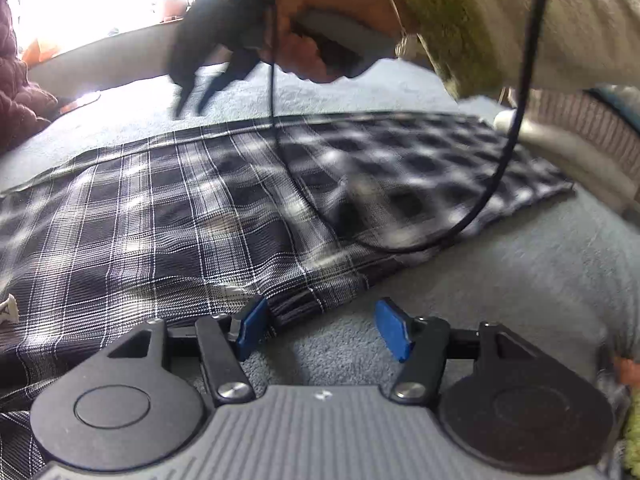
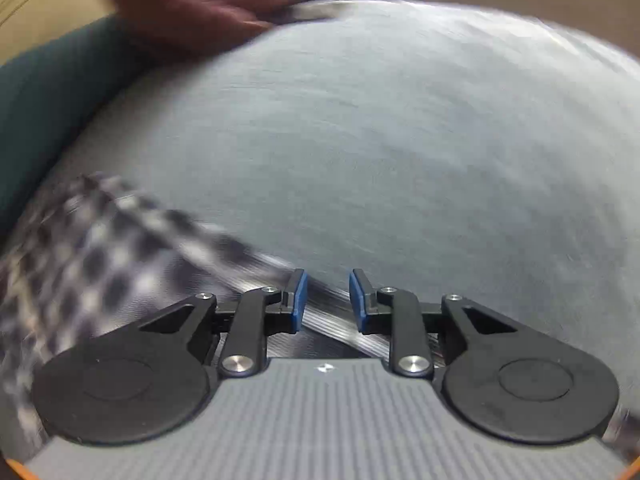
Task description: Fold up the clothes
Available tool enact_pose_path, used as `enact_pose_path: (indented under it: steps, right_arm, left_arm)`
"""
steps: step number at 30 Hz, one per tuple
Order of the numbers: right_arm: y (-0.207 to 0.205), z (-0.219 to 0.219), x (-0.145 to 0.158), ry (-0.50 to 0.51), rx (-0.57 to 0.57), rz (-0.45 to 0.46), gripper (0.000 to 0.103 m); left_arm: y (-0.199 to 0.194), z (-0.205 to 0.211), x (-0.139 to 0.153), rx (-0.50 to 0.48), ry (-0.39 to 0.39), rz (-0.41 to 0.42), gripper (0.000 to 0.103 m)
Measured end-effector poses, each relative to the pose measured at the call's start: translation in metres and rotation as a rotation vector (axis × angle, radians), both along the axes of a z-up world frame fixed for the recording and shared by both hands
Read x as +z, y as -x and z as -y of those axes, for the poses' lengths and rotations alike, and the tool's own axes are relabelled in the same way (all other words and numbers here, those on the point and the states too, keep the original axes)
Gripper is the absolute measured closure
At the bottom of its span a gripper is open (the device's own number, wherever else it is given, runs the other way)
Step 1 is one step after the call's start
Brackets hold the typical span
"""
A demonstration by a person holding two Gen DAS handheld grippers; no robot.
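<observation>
A dark blue and white plaid garment (image 1: 192, 216) lies flat on a grey-blue blanket (image 1: 520, 280). My left gripper (image 1: 320, 330) is open and empty, low over the blanket at the garment's near edge, with its left pad (image 1: 252, 328) touching the hem. My right gripper (image 1: 192, 100) hangs above the garment's far edge, held by the person's hand. In the right wrist view my right gripper (image 2: 328, 300) is open and empty, over the blurred edge of the plaid garment (image 2: 100, 248).
A maroon quilted garment (image 1: 20, 96) lies at the far left of the bed and shows in the right wrist view (image 2: 192, 4) too. A black cable (image 1: 516, 120) loops over the plaid garment. A teal cushion (image 2: 44, 112) sits at the left.
</observation>
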State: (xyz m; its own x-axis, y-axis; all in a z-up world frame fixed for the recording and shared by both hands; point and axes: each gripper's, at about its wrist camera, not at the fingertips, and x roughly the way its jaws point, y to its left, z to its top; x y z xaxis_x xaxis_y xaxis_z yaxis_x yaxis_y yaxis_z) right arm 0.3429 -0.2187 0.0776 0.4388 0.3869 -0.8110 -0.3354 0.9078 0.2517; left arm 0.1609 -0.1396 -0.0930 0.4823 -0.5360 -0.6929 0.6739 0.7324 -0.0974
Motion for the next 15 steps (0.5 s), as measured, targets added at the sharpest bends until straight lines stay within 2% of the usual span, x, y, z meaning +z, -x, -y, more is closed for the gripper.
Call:
enact_pose_path:
  steps: [3, 5, 7, 10, 12, 15]
  right_arm:
    - [0.002, -0.046, 0.007, -0.042, 0.164, -0.066, 0.08]
    - [-0.003, -0.074, -0.003, -0.041, 0.221, -0.084, 0.081]
    - [-0.02, -0.093, -0.015, 0.011, 0.198, -0.048, 0.081]
    - [-0.039, -0.083, -0.014, 0.023, 0.042, 0.07, 0.081]
    - [-0.034, -0.058, 0.01, -0.045, -0.043, 0.131, 0.08]
    - [-0.002, -0.007, 0.056, -0.14, -0.083, 0.197, 0.08]
  left_arm:
    - [-0.001, -0.018, 0.012, 0.021, 0.078, -0.044, 0.045]
    - [0.0, -0.028, 0.017, 0.01, 0.092, -0.049, 0.045]
    - [0.005, -0.036, 0.02, -0.02, 0.093, -0.058, 0.045]
    - [0.007, -0.038, 0.018, -0.054, 0.088, -0.08, 0.045]
    - [0.01, -0.042, 0.018, -0.068, 0.081, -0.096, 0.045]
    - [0.012, -0.043, 0.021, -0.072, 0.072, -0.119, 0.045]
